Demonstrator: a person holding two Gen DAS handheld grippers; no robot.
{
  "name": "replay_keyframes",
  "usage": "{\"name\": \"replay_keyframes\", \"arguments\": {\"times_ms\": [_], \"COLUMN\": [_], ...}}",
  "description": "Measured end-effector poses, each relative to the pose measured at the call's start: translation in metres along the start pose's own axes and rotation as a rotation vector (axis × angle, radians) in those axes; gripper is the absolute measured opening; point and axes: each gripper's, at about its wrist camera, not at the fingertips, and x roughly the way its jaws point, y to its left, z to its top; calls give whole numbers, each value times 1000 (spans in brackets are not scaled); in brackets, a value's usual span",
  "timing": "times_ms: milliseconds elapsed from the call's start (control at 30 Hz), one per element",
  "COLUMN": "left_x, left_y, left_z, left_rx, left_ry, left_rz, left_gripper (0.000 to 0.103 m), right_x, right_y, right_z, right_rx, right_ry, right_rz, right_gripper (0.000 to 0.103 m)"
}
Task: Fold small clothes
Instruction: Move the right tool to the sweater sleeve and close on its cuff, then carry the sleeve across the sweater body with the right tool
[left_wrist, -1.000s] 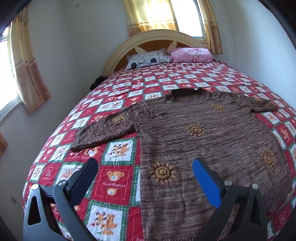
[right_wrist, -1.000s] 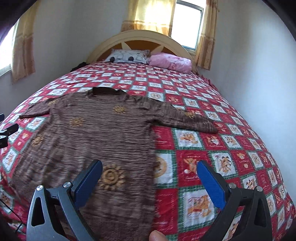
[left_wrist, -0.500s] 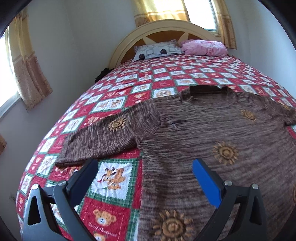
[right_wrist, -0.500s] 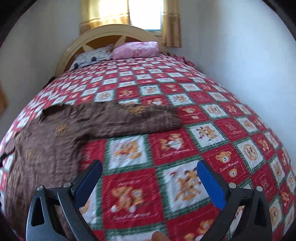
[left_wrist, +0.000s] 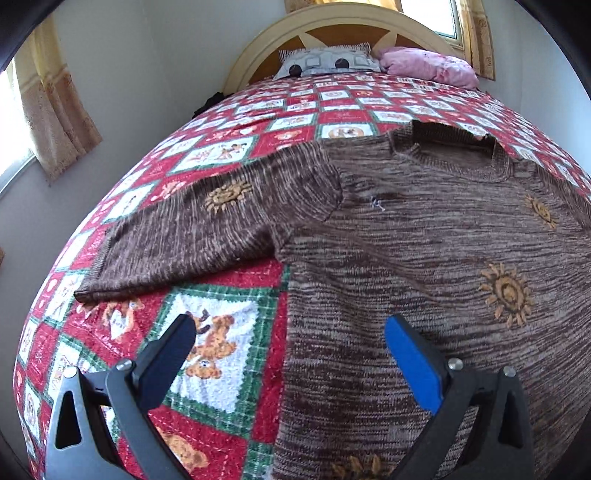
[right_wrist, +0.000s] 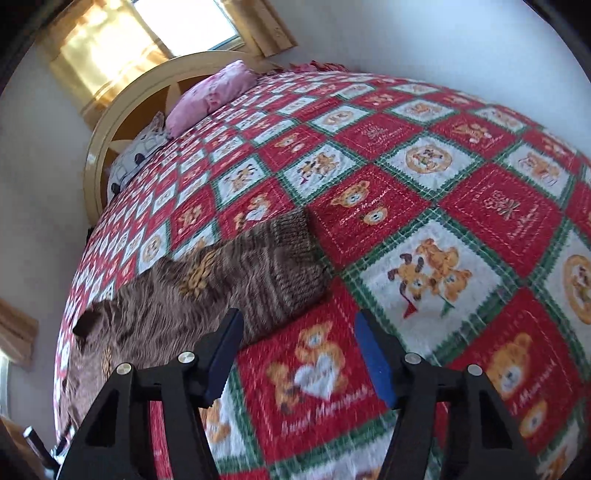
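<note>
bed: red-white-green teddy-bear patchwork quilt (left_wrist: 236, 369) | head end: cream arched headboard (left_wrist: 332, 22), grey patterned pillow (left_wrist: 325, 62) beside pink pillow (left_wrist: 428, 66) | windows: yellow curtains (right_wrist: 107, 48)

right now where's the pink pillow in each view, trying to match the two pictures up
Left wrist view: the pink pillow sits top right of centre, against the headboard, right of the grey patterned pillow.
Right wrist view: the pink pillow is upper left, tilted, above the grey patterned pillow.
Shared landmark: the cream arched headboard behind both pillows.
</note>
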Motion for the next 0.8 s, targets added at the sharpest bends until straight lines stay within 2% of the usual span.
{"name": "replay_keyframes", "arguments": {"times_ms": [100, 133, 167, 200, 267, 367, 467, 667, 733, 800], "left_x": [3, 3, 4, 4, 5, 6, 7, 7, 8, 8], "left_y": [-1, -1, -1, -2, -1, 0, 0, -3, -2, -1], "left_z": [0, -1, 0, 0, -1, 0, 0, -1, -1, -1], "left_rx": [-1, -1, 0, 0, -2, -11, -12, 0, -2, -10], "left_ry": [9, 8, 9, 8, 8, 11, 11, 5, 7, 9], "left_rz": [-7, -9, -12, -15, -23, -35, -37, -24, -28, -38], "left_gripper": [103, 103, 103, 103, 103, 103, 103, 103, 103, 103], "right_x": [12, 15, 18, 23, 28, 32, 23, -2, -5, -3], "right_y": [0, 2, 3, 5, 10, 21, 46, 146, 191, 241], "right_z": [8, 10, 11, 13, 14, 17, 19, 4, -14, -47], "right_rx": [6, 1, -4, -12, -43, -116, -191, -418, -525, -646], "right_ry": [1, 4, 11, 22, 27, 10, -35, -139, -151, -150], "right_rz": [4, 12, 16, 15, -9, -62, -96, -39, 3, 62], "right_gripper": [63, 56, 43, 37, 16, 6, 5, 4, 4, 4]}}
